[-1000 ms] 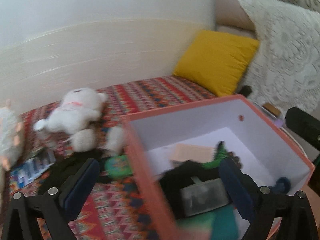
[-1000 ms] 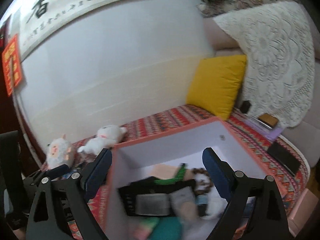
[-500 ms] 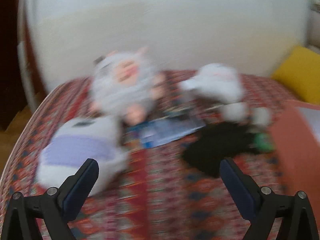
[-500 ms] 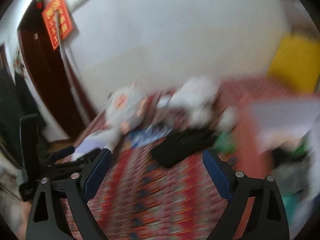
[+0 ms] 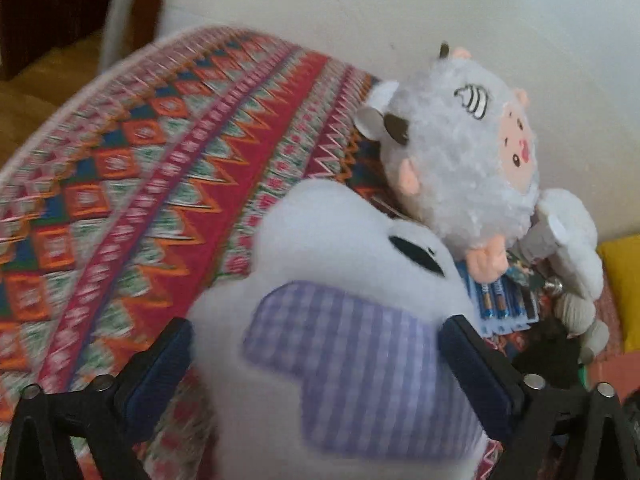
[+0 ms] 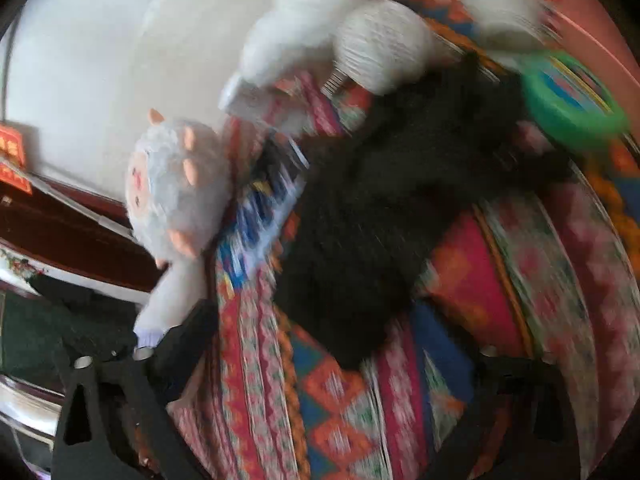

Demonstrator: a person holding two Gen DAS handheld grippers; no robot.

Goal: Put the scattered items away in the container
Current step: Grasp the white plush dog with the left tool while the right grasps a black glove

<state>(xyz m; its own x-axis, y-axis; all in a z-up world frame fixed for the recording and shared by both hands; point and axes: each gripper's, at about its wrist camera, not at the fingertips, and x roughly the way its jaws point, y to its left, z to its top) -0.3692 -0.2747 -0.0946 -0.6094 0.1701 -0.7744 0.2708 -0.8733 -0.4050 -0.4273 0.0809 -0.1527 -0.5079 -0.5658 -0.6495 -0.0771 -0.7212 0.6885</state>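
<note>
A white plush with a purple checked patch [image 5: 352,344] lies on the patterned blanket [image 5: 160,184], and my left gripper [image 5: 316,368] stands open with a finger on each side of it. Behind it a grey sheep plush [image 5: 460,152] leans over a blue battery pack [image 5: 500,300]. In the right wrist view my right gripper [image 6: 328,356] is open just above the blanket, in front of a black cloth [image 6: 380,220]. The sheep plush [image 6: 172,188] and battery pack [image 6: 264,208] lie to its left. A salmon wall, probably the box [image 6: 592,8], shows at top right.
A white bear plush [image 6: 360,32] lies beyond the black cloth, with a green round toy [image 6: 572,104] to its right. A yellow cushion [image 5: 624,288] sits at the far right. The blanket's edge curves down toward a wooden floor [image 5: 36,92] on the left.
Both grippers swung left from over the box to the scattered toys. The left one dropped down around the purple-patched plush; the right one closed in low on the black cloth.
</note>
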